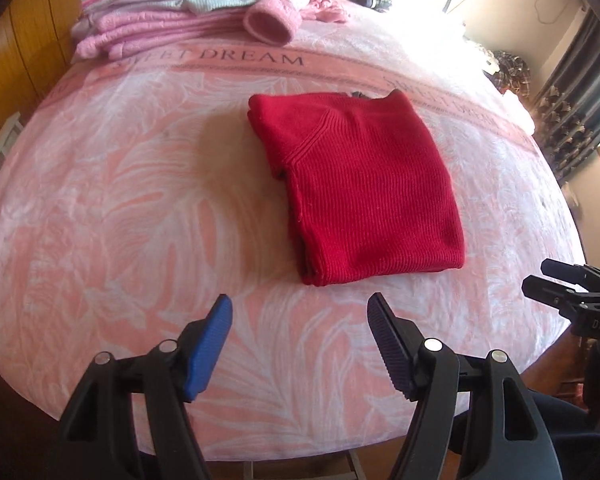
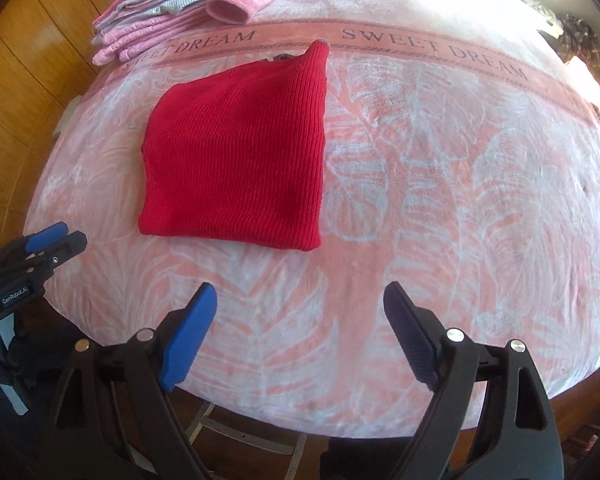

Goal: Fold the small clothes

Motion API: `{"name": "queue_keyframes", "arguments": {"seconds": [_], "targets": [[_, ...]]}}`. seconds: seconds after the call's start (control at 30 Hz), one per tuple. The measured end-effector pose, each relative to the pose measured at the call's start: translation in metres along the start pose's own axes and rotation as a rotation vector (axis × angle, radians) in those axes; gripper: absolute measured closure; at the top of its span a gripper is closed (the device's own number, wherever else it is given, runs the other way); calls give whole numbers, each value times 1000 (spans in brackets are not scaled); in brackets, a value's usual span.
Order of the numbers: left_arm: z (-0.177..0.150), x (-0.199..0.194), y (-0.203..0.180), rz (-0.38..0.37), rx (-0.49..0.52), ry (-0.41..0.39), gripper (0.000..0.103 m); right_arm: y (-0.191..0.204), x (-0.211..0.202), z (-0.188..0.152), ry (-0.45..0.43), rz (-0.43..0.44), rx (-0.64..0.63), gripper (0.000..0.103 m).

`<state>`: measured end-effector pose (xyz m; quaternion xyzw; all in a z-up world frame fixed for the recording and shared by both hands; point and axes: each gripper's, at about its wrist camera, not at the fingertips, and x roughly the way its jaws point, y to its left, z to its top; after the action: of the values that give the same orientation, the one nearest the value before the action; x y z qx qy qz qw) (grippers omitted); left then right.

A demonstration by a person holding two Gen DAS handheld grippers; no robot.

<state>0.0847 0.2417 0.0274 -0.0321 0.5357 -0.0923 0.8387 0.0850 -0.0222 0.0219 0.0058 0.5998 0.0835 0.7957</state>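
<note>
Red knit, a folded sweater (image 1: 351,184), is seen from the left wrist lying flat on the pink leaf-patterned blanket (image 1: 120,208); the left gripper (image 1: 300,340) is held wide apart over the near edge, nothing between its fingers, short of the sweater; the right gripper (image 1: 547,276) is glimpsed at the right edge; a stack of pink clothes (image 1: 160,20) lies at the far left.

From the right wrist, the sweater (image 2: 240,152) is seen ahead and to the left; the right gripper (image 2: 300,328) is spread wide and empty; the left gripper (image 2: 56,240) is seen edge-on at the left border.
</note>
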Motion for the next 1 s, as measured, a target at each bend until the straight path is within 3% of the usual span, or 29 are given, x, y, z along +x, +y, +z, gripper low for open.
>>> {"name": "queue_keyframes", "arguments": {"seconds": [0.1,0.27,0.5,0.8,1.0], "targets": [[-7,-15,-1,-13,-22,-9,30,8,-19,-8,-44,-79,14,12],[-11,-37,3,-1,-67,-60,30,14,-38,-17,-94,-40,55,12],[-22,-60,4,85,-90,-118,29,35,-40,-30,-101,-12,41,11],[-39,-69,-4,145,-68,-134,29,40,-43,-38,-110,51,66,11],[-44,-72,-12,210,-32,-159,28,43,-40,-41,-104,38,54,11]]}}
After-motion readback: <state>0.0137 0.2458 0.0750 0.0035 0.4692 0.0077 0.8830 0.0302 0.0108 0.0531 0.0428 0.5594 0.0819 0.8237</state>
